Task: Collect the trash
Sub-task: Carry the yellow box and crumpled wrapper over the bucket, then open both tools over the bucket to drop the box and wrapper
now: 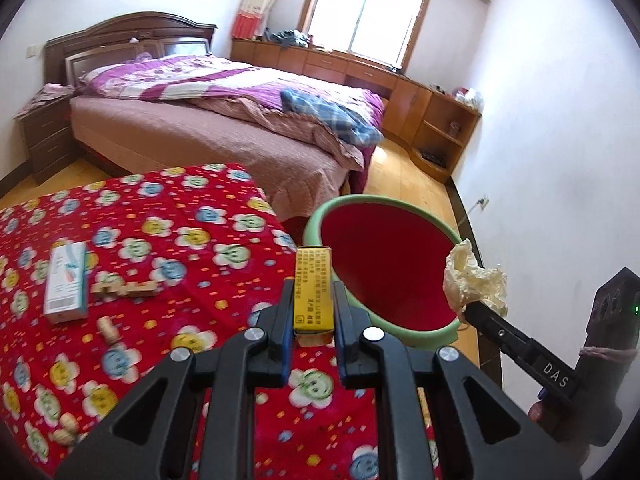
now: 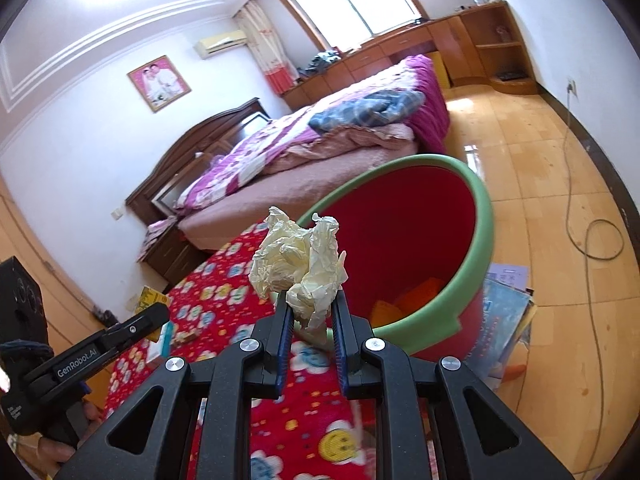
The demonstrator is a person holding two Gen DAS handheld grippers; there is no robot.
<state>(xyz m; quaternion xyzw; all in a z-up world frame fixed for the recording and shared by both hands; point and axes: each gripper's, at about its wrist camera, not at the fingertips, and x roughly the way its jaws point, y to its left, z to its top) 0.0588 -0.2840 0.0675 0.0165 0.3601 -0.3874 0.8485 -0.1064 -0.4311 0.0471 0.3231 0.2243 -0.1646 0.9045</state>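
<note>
- Two bits of trash up in the air, one in each gripper.
- Small yellow box with black print, pinched tight in the left gripper, standing on end between the two pads.
- Same box just in front of the bin's near rim, above the edge of the red blanket.
- Crumpled ball of pale paper squeezed in the right gripper, puffing out above the tips.
- Paper ball right by the bin's rim, off to the right of the yellow box.
- Round bin with a green rim and red inside, open at the top, with something orange at the bottom.
- Red blanket with smiley flowers, spread flat beside the bin.
- More bits lying on the blanket: a white and teal box, a small wooden piece, a cork.
- Behind all that, a big bed with a purple cover, and a bright window on the far wall.
- Some flat books on the wood floor next to the bin.
</note>
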